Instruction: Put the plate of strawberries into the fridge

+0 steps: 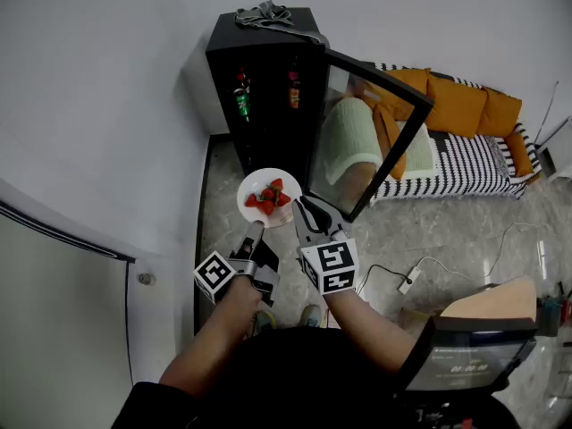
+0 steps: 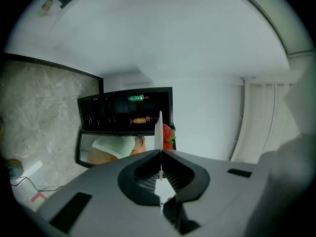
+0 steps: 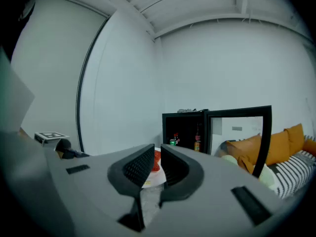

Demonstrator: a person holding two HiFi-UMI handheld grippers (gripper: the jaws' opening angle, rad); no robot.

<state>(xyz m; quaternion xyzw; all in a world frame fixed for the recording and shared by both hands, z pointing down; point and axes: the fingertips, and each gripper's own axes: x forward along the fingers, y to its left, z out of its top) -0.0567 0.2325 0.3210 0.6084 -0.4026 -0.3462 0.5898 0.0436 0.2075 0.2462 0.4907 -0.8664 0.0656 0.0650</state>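
Note:
A white plate (image 1: pixel 256 188) with red strawberries (image 1: pixel 270 197) hangs in front of the open black fridge (image 1: pixel 264 88). My left gripper (image 1: pixel 254 231) is shut on the plate's near rim. In the left gripper view the plate (image 2: pixel 158 127) shows edge-on between the closed jaws, a strawberry (image 2: pixel 168 134) beside it. My right gripper (image 1: pixel 306 209) sits just right of the plate, its jaws a narrow gap apart with nothing between them. Through that gap the right gripper view shows the plate (image 3: pixel 150 177) and strawberries (image 3: pixel 157 161), with the fridge (image 3: pixel 185 130) beyond.
The fridge's glass door (image 1: pixel 375 141) stands swung open to the right. Bottles and a can (image 1: pixel 241 96) stand on its shelves, and a grey cloth (image 1: pixel 264 14) lies on top. A striped sofa with orange cushions (image 1: pixel 456 114) lies right; a power strip (image 1: pixel 407 282) on the floor.

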